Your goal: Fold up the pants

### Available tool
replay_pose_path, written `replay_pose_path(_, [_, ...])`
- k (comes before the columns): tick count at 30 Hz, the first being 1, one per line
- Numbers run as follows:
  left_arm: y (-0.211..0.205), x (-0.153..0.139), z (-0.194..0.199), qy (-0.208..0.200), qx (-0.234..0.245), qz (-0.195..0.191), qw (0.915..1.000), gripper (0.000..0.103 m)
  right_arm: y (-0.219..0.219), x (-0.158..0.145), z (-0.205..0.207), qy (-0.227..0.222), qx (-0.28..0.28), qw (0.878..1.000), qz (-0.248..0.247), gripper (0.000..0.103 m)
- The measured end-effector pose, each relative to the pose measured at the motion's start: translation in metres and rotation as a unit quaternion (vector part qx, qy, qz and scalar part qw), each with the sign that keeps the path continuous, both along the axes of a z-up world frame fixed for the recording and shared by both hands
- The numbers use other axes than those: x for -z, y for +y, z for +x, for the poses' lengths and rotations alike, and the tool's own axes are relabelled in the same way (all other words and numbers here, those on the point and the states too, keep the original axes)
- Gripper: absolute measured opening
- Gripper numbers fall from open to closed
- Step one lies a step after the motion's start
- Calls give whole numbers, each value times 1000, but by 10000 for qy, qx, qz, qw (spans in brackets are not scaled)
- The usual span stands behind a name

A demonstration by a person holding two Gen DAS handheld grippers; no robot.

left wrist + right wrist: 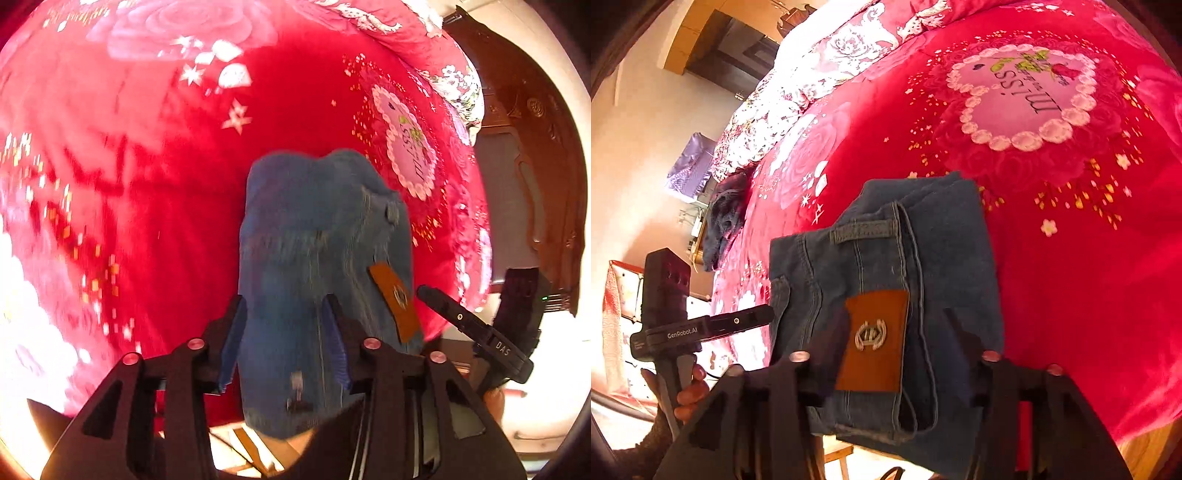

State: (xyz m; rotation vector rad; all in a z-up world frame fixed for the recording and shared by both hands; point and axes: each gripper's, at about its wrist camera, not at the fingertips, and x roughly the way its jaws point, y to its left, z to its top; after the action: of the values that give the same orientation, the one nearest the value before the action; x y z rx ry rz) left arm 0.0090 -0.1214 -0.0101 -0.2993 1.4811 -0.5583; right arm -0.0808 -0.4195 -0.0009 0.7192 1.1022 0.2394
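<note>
Folded blue jeans (886, 295) w/ brown patch (875, 347).

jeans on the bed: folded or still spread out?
Folded. The jeans lie as a compact stack on the red blanket, waistband layers and brown patch on top, no legs spread out.

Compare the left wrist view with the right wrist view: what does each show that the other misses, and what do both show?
Only the left wrist view shows the blue-padded fingers of the left gripper straddling the folded jeans, the zipper pull and the dark carved wooden furniture.

Only the right wrist view shows the belt loop, a dark garment at the bed's edge, a purple bag and the hand holding the left gripper.

Both show the jeans, their brown leather patch, the red blanket and its heart emblem.
</note>
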Motion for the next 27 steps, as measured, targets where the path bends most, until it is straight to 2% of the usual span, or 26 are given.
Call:
replay_pose_path(3, [5, 20, -17, 494, -164, -313, 9982, 50, 0, 13, -14, 180, 69, 9974, 700, 62])
replay_pose_path(4, [3, 30, -21, 628, -181, -327, 9973, 50, 3, 22, -15, 227, 97, 9949, 978, 62])
replay_pose_path(5, [0, 34, -23, 726, -266, -264, 9967, 50, 7, 32, -14, 291, 67, 9933, 1114, 57])
replay_pose_path(6, [0, 37, -24, 826, -328, -280, 9956, 50, 15, 39, -11, 353, -58, 9941, 1022, 26])
replay_pose_path(7, [-1, 37, -25, 901, -368, -311, 9948, 50, 24, 39, -10, 370, -238, 9960, 771, 19])
replay_pose_path(8, [0, 31, -27, 874, -379, -302, 9950, 49, 31, 31, -11, 265, -358, 9976, 523, 17])
replay_pose_path(9, [0, 25, -29, 810, -340, -334, 9956, 47, 34, 19, -15, 38, -419, 9983, 400, 7])
replay_pose_path(11, [-4, 14, -36, 660, -189, -359, 9970, 47, 36, -11, -26, -400, -449, 9981, 134, 7])
replay_pose_path(13, [-10, 15, -42, 581, -72, -255, 9980, 47, 35, -23, -37, -519, -494, 9973, -128, 7])
replay_pose_path(15, [-20, 30, -44, 679, 35, -42, 9977, 48, 36, -6, -42, -178, -583, 9971, -445, 9])
replay_pose_path(17, [-27, 39, -45, 741, 90, 98, 9972, 47, 38, 26, -41, 384, -652, 9955, -577, 11])
replay_pose_path(20, [-30, 25, -46, 501, 267, 175, 9982, 48, 32, 32, -40, 538, -403, 9975, -213, 19])
replay_pose_path(23, [-18, 2, -46, 96, 394, 47, 9992, 48, 17, 11, -41, 236, -191, 9995, 11, 27])
replay_pose_path(25, [-10, -10, -39, -246, 416, 38, 9988, 49, 2, -2, -38, -12, 47, 10000, 29, 45])
replay_pose_path(27, [-8, -14, -27, -436, 341, 35, 9985, 49, -14, -9, -28, -219, 367, 9990, 166, 52])
